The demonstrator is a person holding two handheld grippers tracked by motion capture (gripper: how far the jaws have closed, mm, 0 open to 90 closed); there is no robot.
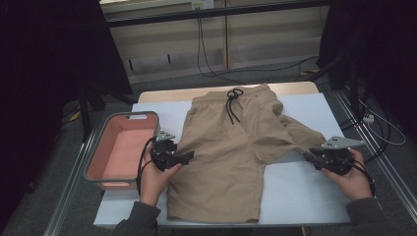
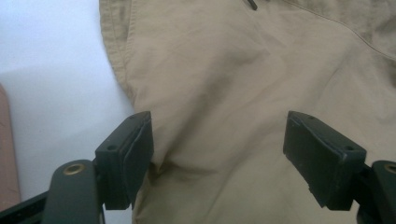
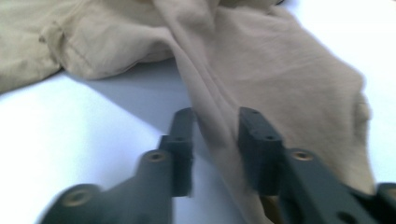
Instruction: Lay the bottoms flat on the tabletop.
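The room was dark, with wooden panels and loose cables on the floor behind a table (image 1: pixel 305 191) covered by a pale sheet. On this table lay a pair of beige shorts (image 1: pixel 231 147), spread flat, the waistband and its black drawstring (image 1: pixel 233 105) on the far side. One leg was smooth; the other leg, on the right side of the shorts, was bunched and twisted. A pink bin (image 1: pixel 120 150) with a grey rim stood just beside the left edge of the shorts.

The left gripper (image 1: pixel 186 157) hovered over the left side of the shorts, its jaws spread wide and pressing on nothing. The right gripper (image 1: pixel 310 158) was at the outer edge of the twisted leg; its jaws stood close around a ridge of cloth, but I could not tell if the pads (image 3: pixel 254 140) already pressed it.

In my judgement, the main risk was a thin grip: if only a small ridge was caught, it could slip out when pulled. A pull with the left side unheld could also drag the whole shorts across the sheet, and the twist would stay.
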